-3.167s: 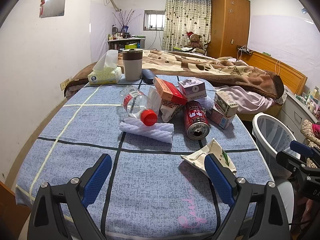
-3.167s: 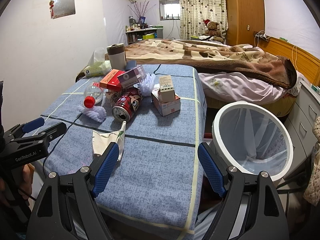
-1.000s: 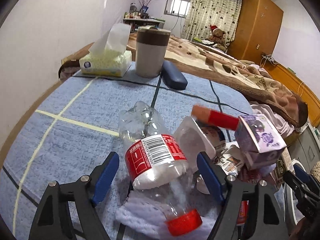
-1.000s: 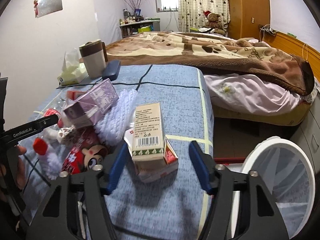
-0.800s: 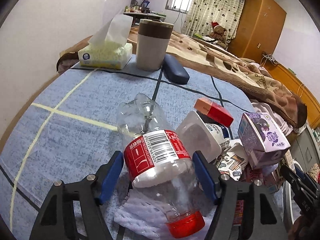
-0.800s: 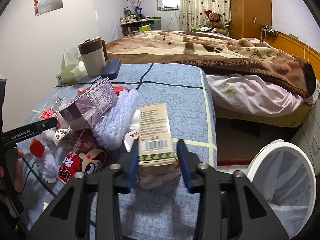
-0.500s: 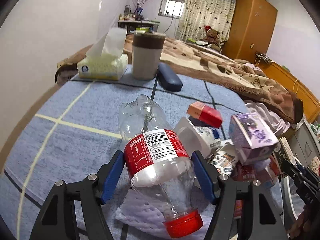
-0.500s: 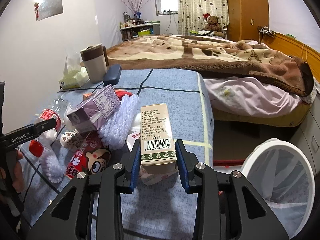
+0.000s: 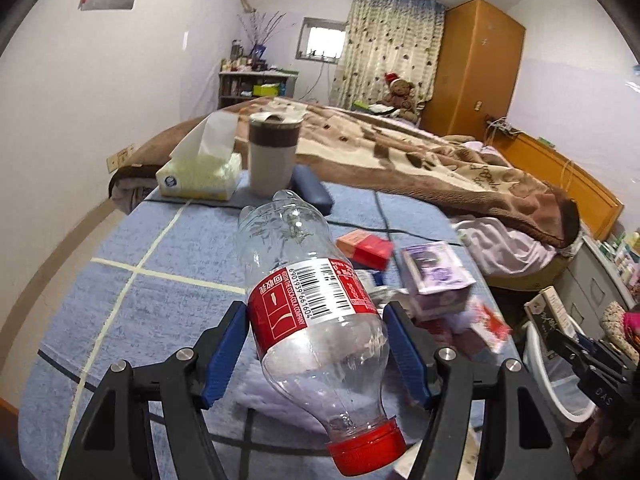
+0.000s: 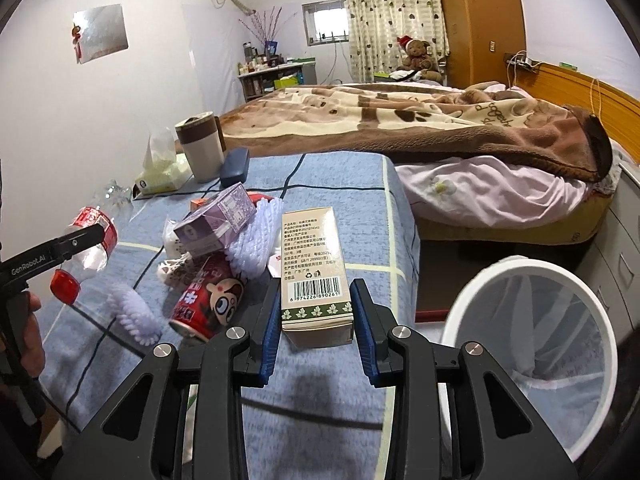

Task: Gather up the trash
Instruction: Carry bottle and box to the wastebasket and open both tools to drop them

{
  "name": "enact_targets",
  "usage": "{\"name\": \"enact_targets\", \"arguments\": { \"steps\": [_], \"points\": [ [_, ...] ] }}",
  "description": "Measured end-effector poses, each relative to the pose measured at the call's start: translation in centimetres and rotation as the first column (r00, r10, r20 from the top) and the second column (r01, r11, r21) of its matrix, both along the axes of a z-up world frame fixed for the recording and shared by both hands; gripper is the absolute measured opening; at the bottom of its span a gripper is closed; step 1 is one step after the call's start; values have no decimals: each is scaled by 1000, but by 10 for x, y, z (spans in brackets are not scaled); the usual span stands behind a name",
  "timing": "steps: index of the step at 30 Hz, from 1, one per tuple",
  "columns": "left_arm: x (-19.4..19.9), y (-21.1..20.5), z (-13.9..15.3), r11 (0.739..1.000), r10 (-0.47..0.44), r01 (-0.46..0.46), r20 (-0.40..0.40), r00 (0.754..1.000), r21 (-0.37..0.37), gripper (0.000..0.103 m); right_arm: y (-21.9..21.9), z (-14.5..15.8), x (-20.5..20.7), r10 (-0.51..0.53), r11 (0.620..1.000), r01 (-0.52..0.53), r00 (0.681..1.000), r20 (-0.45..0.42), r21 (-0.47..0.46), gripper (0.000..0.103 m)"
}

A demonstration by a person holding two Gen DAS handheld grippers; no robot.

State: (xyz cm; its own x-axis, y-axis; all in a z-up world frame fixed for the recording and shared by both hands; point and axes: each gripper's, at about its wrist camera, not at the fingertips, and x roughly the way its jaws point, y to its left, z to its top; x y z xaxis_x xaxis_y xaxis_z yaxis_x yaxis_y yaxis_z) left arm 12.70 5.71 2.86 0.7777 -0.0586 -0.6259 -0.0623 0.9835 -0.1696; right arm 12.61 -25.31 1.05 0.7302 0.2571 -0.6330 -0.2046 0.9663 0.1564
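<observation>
My left gripper (image 9: 316, 344) is shut on a clear plastic bottle (image 9: 312, 312) with a red label and red cap, held off the blue cloth-covered table (image 9: 132, 312), cap toward the camera. My right gripper (image 10: 316, 320) is shut on a beige carton (image 10: 314, 268) with a barcode, lifted above the table (image 10: 360, 208). The left gripper (image 10: 60, 252) and its bottle (image 10: 90, 240) show at the left of the right wrist view. A purple carton (image 10: 216, 226), a red can (image 10: 208, 300), a red box (image 9: 364, 246) and white foam netting (image 10: 256, 240) lie on the table.
A white bin (image 10: 532, 344) with a liner stands right of the table, also seen as a bin (image 9: 552, 372) in the left wrist view. A tissue box (image 9: 200, 174), a brown-banded cup (image 9: 274, 154) and a dark blue case (image 9: 312, 194) sit at the far end. A bed (image 10: 440, 120) lies beyond.
Both grippers closed on their items: the left on the bottle, the right on the beige carton. Both have since lifted them off the table, the bottle rising clear of the foam netting.
</observation>
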Motion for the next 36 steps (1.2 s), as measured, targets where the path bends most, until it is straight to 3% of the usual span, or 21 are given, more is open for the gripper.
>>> {"name": "enact_targets", "arguments": {
  "steps": [9,17,24,36],
  "points": [
    [-25,-49,11,991,-133,133,6,991,-11,69,-25,-3,-24,-59,998,59,998,-2,17,34],
    [-31,-120,6,957,-290,290,-11,957,-15,69,-61,-13,-40,-156,987,157,987,-26,24,34],
    [-26,-182,-1,901,-434,433,-36,900,-22,69,-95,-27,-50,-241,970,242,969,-58,26,35],
    [-3,-283,-31,780,-625,624,-117,772,-49,69,-138,-49,-62,-327,943,332,937,-121,23,35]
  ]
}}
